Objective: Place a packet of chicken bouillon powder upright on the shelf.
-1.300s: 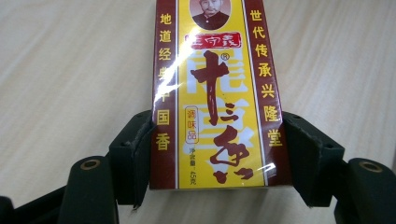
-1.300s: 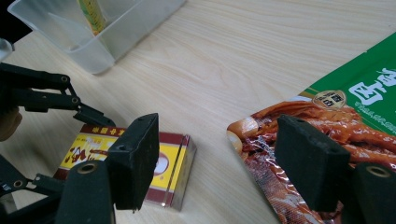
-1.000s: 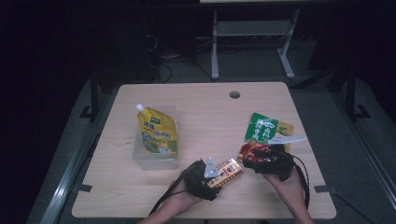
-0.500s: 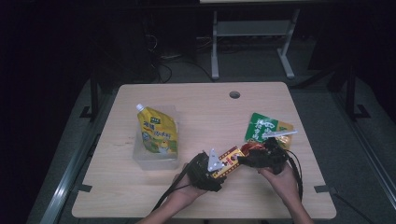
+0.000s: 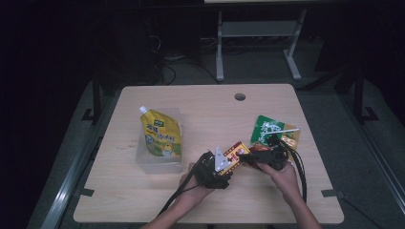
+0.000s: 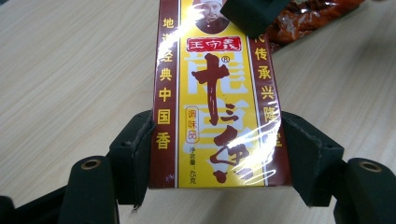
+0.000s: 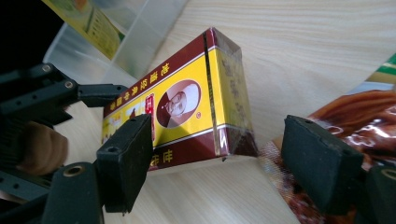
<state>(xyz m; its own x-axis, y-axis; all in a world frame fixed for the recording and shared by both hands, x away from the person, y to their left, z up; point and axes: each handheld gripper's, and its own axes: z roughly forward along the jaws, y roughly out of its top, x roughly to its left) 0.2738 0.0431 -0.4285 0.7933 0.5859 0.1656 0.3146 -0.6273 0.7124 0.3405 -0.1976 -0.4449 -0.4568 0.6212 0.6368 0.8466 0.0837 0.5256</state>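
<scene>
Clamping the yellow-and-maroon cardboard spice box [image 6: 217, 100] by its long sides, left gripper [image 6: 217, 158] holds it above the table; box's long axis points into right gripper [image 7: 231, 161], jaws spread around the end, not touching.

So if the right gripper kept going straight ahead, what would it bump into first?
Probably the box. The right gripper is open, and the box's end sits just ahead between its fingers, held at the far end by the left gripper. Depth is hard to judge.
</scene>
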